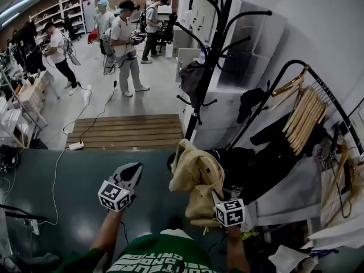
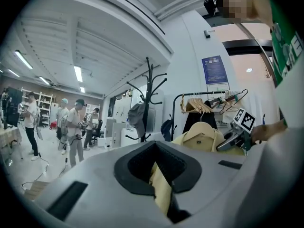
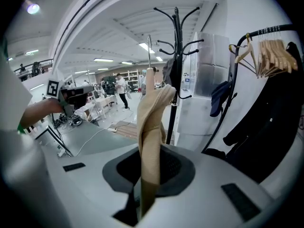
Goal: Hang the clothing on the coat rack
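The left gripper [image 1: 129,174] pinches a strip of the beige jacket [image 1: 190,172], which hangs bunched between both tongs. At its right, the right gripper [image 1: 220,202] clamps another fold. The black coat rack [image 1: 200,101] stands just beyond.

Neither the blue wall poster [image 2: 213,69] nor the shirt lettering [image 1: 152,263] is legible.

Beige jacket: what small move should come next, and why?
Probably lift the beige jacket up and forward toward the coat rack. The left hand-held gripper and the right hand-held gripper are each shut on its fabric. The jacket hangs low, well apart from the rack, whose upper hooks look free.
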